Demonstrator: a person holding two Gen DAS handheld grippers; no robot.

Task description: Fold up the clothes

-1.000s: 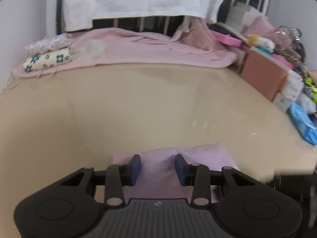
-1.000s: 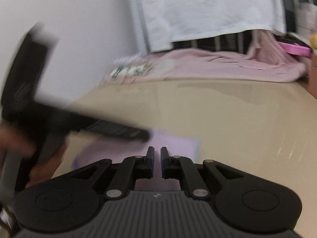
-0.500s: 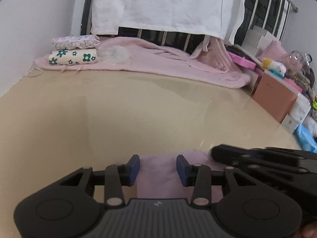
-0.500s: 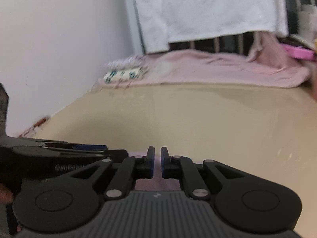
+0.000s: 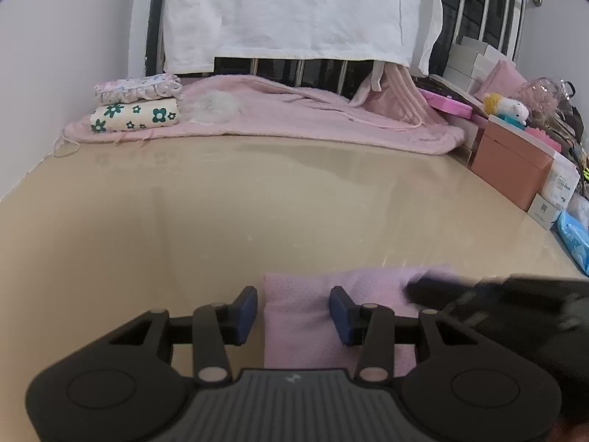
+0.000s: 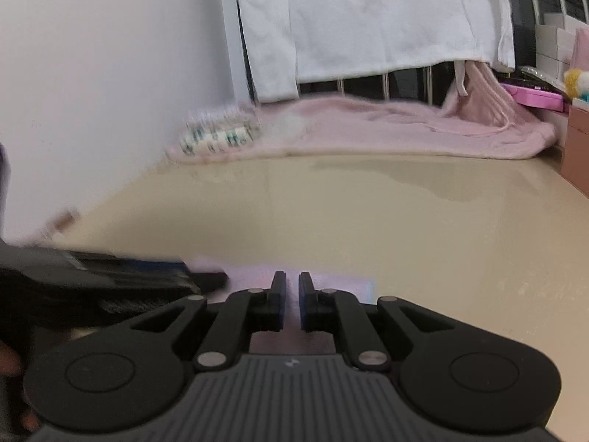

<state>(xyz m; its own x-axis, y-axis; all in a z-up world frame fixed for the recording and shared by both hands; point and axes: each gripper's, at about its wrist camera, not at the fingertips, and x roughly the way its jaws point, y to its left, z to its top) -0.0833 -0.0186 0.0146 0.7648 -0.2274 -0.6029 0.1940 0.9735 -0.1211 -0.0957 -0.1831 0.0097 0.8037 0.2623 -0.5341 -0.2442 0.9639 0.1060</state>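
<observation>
Right now the lilac garment (image 5: pixel 313 316), already folded into a small packet, lies flat on the beige tabletop (image 5: pixel 257 202), at its near edge and well apart from the pink blanket (image 5: pixel 294 118) at the far side. The left gripper (image 5: pixel 293 311) stands half open over the packet's left edge, its jaws having just been opening; one blue pad is off the cloth to the left, the other above it, neither pressing. The right gripper (image 6: pixel 292 304) is nearly shut, with only a slit between its pads; lilac cloth shows behind the slit, but whether any fabric is pinched I cannot tell. Its black fingers reach over the packet's right part in the left wrist view.

The main risk, as I judge it, is dragging: if the right gripper does hold a layer and pulls away while the left has let go, the top fold could peel open or the packet slide on the glossy tabletop. The two grippers are also close together and could knock each other.
</observation>
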